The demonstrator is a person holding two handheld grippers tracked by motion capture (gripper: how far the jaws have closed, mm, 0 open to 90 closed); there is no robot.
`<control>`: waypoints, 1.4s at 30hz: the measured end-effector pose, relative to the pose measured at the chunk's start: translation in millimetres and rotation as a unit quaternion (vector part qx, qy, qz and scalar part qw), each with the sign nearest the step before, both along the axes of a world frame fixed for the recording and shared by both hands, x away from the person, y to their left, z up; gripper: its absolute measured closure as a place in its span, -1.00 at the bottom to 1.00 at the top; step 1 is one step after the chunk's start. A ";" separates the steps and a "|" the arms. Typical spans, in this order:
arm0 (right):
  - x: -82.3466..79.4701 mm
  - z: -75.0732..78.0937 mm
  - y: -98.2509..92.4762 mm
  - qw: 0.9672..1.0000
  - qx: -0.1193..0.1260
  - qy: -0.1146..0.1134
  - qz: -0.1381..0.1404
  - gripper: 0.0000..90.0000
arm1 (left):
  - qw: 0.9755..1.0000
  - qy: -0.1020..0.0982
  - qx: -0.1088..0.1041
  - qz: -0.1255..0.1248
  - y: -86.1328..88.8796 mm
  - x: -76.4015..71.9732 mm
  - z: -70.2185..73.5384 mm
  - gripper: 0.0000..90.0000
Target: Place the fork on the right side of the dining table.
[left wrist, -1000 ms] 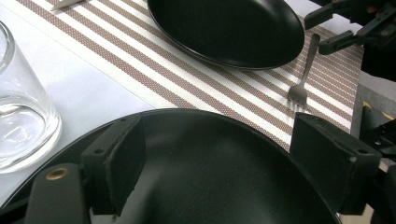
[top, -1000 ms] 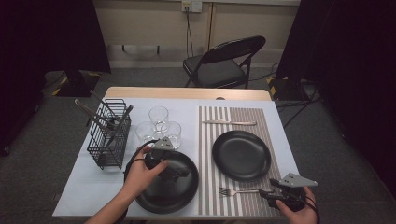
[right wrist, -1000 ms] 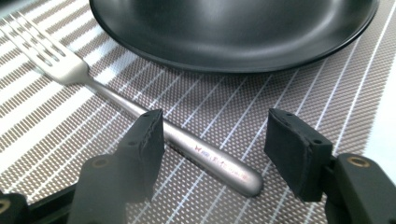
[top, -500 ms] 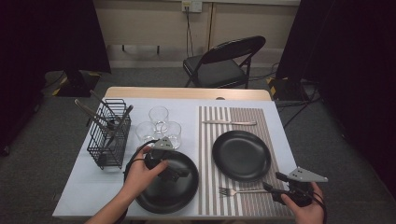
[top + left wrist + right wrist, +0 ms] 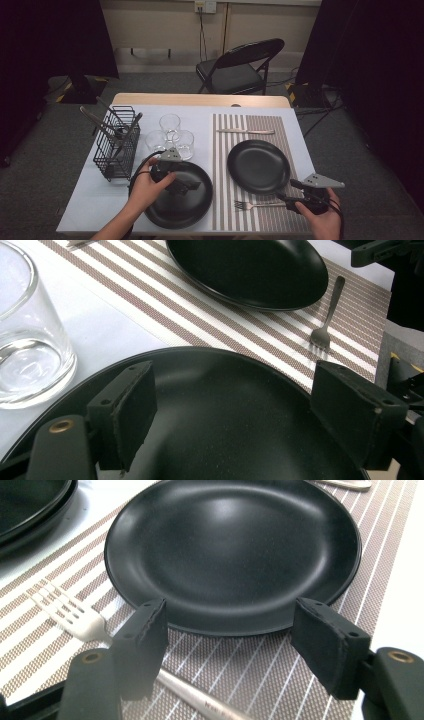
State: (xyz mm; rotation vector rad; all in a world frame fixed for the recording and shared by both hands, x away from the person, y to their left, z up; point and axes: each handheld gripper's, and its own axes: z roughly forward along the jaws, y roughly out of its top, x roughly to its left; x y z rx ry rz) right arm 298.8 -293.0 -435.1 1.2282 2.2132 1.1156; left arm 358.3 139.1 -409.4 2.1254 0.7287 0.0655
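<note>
My right gripper [image 5: 289, 200] hovers over the striped placemat [image 5: 250, 125] at the front right. Its jaws have just been opening and stand open, with nothing pinched. A silver fork [image 5: 65, 612] lies flat on the mat, and its handle runs under my right gripper [image 5: 235, 645]. Beyond the jaws sits a black plate [image 5: 230, 545] on the mat. My left gripper [image 5: 240, 425] is open just above a second black plate [image 5: 200, 352] on the white table, also seen as the left gripper [image 5: 176, 186] over that plate [image 5: 190, 210].
Three clear glasses [image 5: 171, 134] stand behind the left plate. A black wire basket [image 5: 117, 145] with utensils is at the left. A knife [image 5: 245, 131] lies at the mat's far end. A folding chair [image 5: 240, 70] stands beyond the table.
My right gripper has risen a little above the fork's handle and its jaws stand wider. The fork stays put on the mat. The left hand has not moved.
</note>
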 end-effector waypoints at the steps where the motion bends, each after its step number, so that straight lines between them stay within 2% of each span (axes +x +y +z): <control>1: 1.5 1.4 2.0 1.000 -0.007 0.000 0.003 -0.34 | 1.000 0.001 -0.002 0.002 0.8 -0.5 -0.4 -0.59; 4: 4.4 3.3 6.5 1.000 -0.011 -0.003 0.010 -0.35 | 1.000 0.001 0.001 0.006 4.0 -1.2 -1.1 -0.59; 9: 10.6 2.7 12.9 1.000 -0.003 0.007 0.017 -0.39 | 1.000 0.001 0.003 0.010 9.3 -2.4 -1.8 -0.59; 11: 13.1 3.1 14.9 1.000 -0.002 0.008 0.018 -0.40 | 1.000 0.003 -0.003 0.014 10.6 -3.0 -2.3 -0.59; 14: 16.0 5.3 17.9 1.000 0.001 0.006 0.022 -0.40 | 1.000 0.003 0.001 0.016 12.6 -3.1 -2.5 -0.59; 23: 25.6 12.7 26.6 1.000 0.009 0.005 0.030 -0.45 | 1.000 0.005 -0.001 0.017 14.9 -4.1 -3.0 -0.59; 34: 37.4 13.7 39.0 0.999 0.010 0.018 0.042 -0.56 | 1.000 0.009 -0.002 0.020 15.6 -5.2 -4.6 -0.59; 42: 44.1 18.9 45.2 0.999 0.013 0.017 0.037 -0.61 | 1.000 0.007 -0.003 0.021 17.2 -4.2 -4.9 -0.59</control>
